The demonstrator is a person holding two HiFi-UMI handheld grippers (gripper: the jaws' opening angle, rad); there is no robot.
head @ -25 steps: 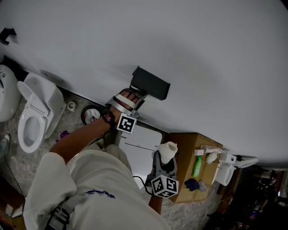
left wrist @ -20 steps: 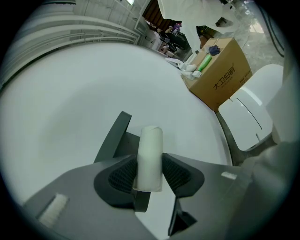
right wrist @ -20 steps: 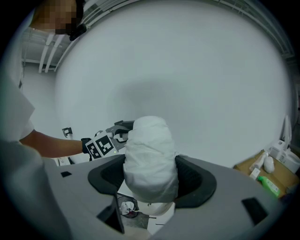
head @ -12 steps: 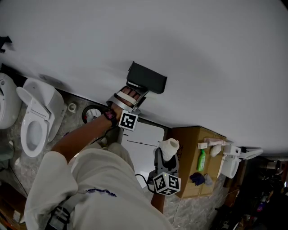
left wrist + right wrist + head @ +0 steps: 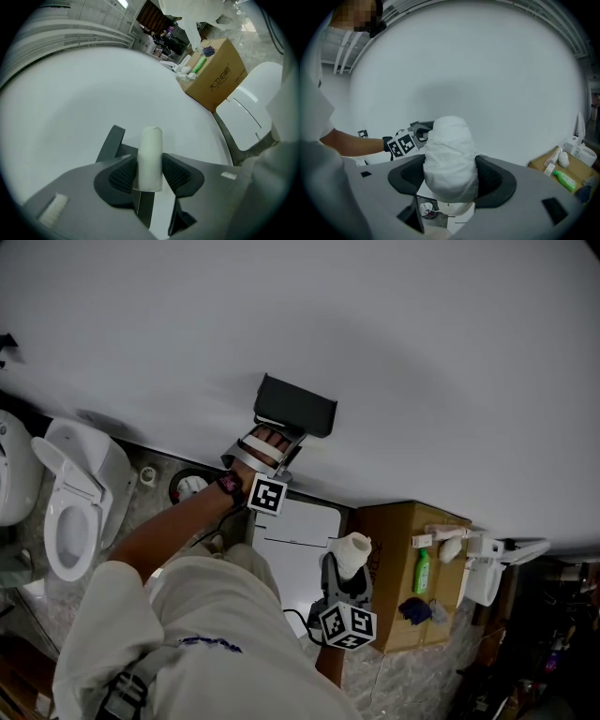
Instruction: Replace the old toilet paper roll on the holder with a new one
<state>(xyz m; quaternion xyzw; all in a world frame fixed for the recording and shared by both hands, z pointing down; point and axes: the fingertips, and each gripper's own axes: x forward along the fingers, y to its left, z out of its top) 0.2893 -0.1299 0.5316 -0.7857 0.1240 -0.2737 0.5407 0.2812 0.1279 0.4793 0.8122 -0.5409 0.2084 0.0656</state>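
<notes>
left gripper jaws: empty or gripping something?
Gripping. The left gripper clamps a slim white tube; both pads press its sides.

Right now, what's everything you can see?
Holder: 1, black, on the white wall.
Old roll: 1, white, thin, between the left jaws by the holder.
New roll: 1, white, between the right jaws.
Toilet: 1, white, floor at left.
Round bin: 1, black, floor below the holder.
Lidded bin: 1, white, floor between holder and box.
Box: 1, brown, floor at right.
Bottle: 1, green, on the box.
Left gripper: 1, grey, shut on old roll.
Right gripper: 1, grey, shut on new roll.
</notes>
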